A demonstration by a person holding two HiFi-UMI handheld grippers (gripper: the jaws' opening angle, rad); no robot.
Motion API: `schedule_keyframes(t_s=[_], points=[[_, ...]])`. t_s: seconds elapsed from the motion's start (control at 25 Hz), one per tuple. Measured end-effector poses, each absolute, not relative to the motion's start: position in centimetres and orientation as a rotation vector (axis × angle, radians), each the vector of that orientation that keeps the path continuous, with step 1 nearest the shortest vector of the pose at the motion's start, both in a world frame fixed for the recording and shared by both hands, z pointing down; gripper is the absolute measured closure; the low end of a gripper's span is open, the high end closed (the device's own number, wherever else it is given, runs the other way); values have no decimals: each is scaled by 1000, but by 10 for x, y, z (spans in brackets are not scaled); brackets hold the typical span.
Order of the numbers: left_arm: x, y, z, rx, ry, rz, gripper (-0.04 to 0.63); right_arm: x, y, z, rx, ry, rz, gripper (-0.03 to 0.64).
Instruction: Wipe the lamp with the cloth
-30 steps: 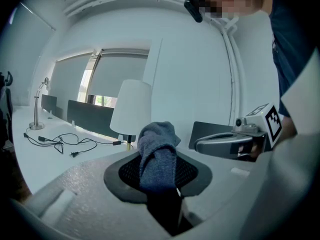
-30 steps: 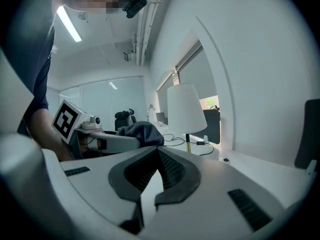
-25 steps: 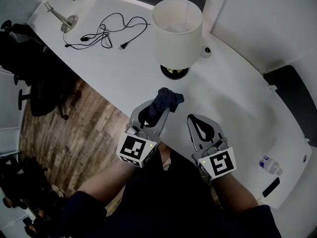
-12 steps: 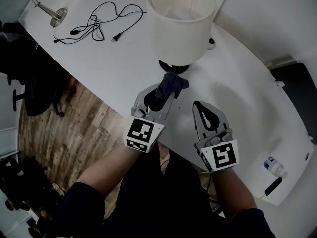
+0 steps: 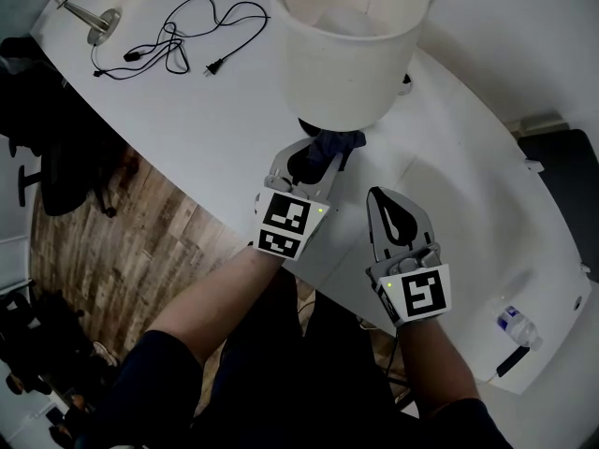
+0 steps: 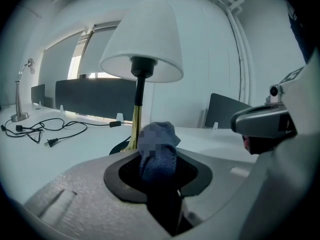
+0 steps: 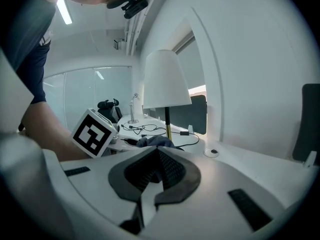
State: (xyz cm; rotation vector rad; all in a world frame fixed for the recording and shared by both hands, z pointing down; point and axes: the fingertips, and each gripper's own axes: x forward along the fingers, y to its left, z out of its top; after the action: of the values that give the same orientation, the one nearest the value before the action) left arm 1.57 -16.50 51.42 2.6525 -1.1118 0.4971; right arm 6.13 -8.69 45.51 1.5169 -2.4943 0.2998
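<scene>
Two grippers in play, both lower centre of the head view, side by side and apart.

On the left gripper [image 5: 321, 157]: jaws clamped on one dark blue cloth [image 5: 339, 142]. Confirmed in the left gripper view: cloth wedged upright between the jaws, bunched top poking out past the tips.

On the right gripper [image 5: 382, 202]: jaws together, nothing between them, per the right gripper view. Held low over the table edge, just right of the left one.

One lamp [image 5: 344, 50] top centre of the head view: wide white shade, brass stem, dark round base. Shade fills most of the upper middle and hides the base from above. Cloth at the shade's lower rim in that view, down by the base; can't tell contact from here. In the left gripper view, stem straight behind the cloth, slightly left of it, shade well above.

Rest of the white table [image 5: 215, 120]:
- one loose black cable [image 5: 178, 40], upper left, plug end pointing right
- one gooseneck light [image 5: 96, 21], far upper left corner, round metal foot
- one clear bottle [image 5: 518, 325], lower right
- one black stick-shaped item [image 5: 506, 363], just below the bottle; too small to identify
- one small round fitting [image 5: 404, 84], just right of the shade

Off the table, left edge of the head view: one dark chair [image 5: 56, 157] over wood floor [image 5: 122, 251].
</scene>
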Motion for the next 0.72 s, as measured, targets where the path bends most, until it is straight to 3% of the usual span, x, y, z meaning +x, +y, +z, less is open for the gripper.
schedule_keyframes(t_s=[0.72], points=[[6, -206, 559, 2610, -1087, 703, 477, 67, -81, 473, 1476, -2485, 420, 607]])
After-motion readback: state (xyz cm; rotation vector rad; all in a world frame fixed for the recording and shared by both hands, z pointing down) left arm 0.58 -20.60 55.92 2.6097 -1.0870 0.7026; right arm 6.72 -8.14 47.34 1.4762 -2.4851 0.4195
